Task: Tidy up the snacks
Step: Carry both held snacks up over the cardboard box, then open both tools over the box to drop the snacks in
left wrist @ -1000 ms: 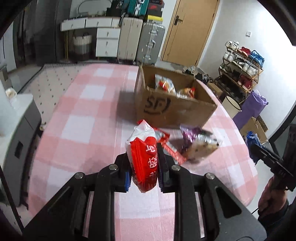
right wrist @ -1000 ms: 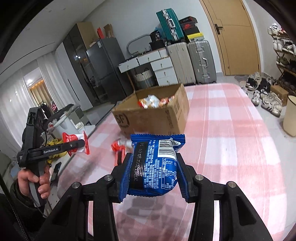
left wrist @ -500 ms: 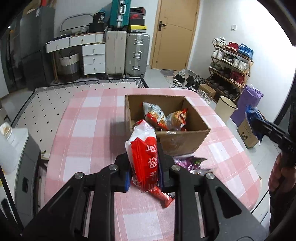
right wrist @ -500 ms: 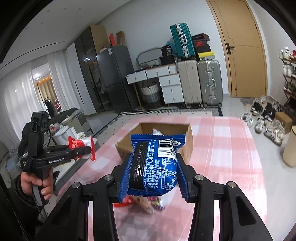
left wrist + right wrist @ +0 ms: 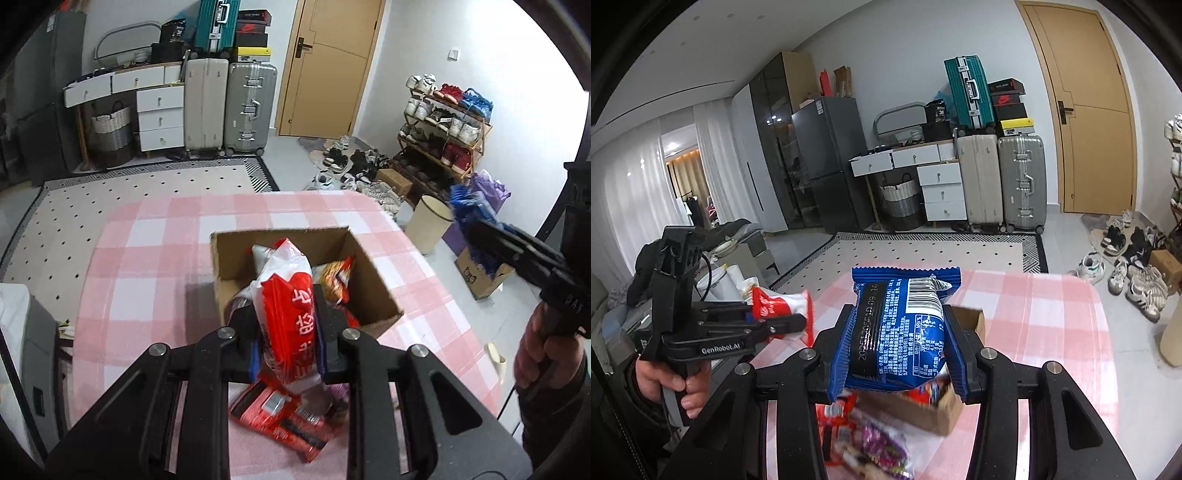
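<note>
Cardboard box (image 5: 373, 295) open-topped on the pink-and-white checked tablecloth (image 5: 147, 258), with orange and red snack packets (image 5: 334, 277) already inside. Directly above the box's near edge, red-and-white snack bag (image 5: 288, 314) pinched upright in the left gripper (image 5: 286, 347), jaws squeezed close with the bag's middle crushed between the pads. Blue snack packet (image 5: 901, 332), barcode side up, clamped across its width in the right gripper (image 5: 897, 350), jaws partly apart and pressing on both sealed sides, over the box's near side in the right wrist view. In front of the box, loose on the cloth, a flat red packet (image 5: 284, 417) and a purple wrapper (image 5: 882, 446). Beyond the box, past the table's far edge, dotted rug (image 5: 110, 192), then suitcases (image 5: 229, 103) and a white drawer unit (image 5: 160, 118) against the wall. To the box's right, a cream bin (image 5: 428, 221) and shoe rack (image 5: 443, 122).
</note>
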Available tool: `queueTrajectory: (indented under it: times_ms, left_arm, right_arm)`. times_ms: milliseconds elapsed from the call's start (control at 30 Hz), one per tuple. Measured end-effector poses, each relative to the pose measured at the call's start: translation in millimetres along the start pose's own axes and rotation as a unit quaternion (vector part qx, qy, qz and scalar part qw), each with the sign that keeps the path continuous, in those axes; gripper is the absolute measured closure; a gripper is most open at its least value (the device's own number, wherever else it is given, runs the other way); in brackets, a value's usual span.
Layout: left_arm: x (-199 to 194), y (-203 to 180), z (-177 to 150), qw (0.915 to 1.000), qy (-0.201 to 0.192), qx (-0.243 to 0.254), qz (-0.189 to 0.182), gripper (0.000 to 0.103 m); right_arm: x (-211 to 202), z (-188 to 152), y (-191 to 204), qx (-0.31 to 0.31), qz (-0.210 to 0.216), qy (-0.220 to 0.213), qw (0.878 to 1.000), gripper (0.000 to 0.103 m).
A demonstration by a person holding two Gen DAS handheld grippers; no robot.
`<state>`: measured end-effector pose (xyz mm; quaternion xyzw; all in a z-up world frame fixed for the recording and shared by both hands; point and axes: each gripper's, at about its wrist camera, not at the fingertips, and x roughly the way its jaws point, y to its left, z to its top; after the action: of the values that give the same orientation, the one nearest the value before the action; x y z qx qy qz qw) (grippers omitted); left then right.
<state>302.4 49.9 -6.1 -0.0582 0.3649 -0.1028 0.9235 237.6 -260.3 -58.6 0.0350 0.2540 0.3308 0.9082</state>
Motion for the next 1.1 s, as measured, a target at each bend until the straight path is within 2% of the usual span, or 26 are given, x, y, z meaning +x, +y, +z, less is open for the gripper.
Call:
queueTrajectory:
  times_ms: [200,500,767,1033,1100]
  left_arm:
    - [25,2,32,1.0000,0.009,-0.001,0.003,0.084]
    - [66,-3,61,0.9996,0.026,0.010,-0.006,0.084]
    - [101,-7,64,0.9988,0.044,0.015,-0.013,0.084]
    - [133,2,55,0.9970,0.069,-0.003,-0.034,0.084]
    - [138,6,53,0.9966,0.073,-0.009,-0.039,0.084]
  right_arm:
    - [32,25,-3,-0.015,0.008,0.012,1.000,0.058]
    - [76,36,-16,-0.013,0.007,0.024,1.000,0.058]
    - [118,34,-32,-0.005,0.013,0.045,0.999,0.058]
    - [153,26,-42,0.000,0.014,0.064,0.998,0.058]
    - [158,24,-43,0.002,0.013,0.068,0.998,0.055]
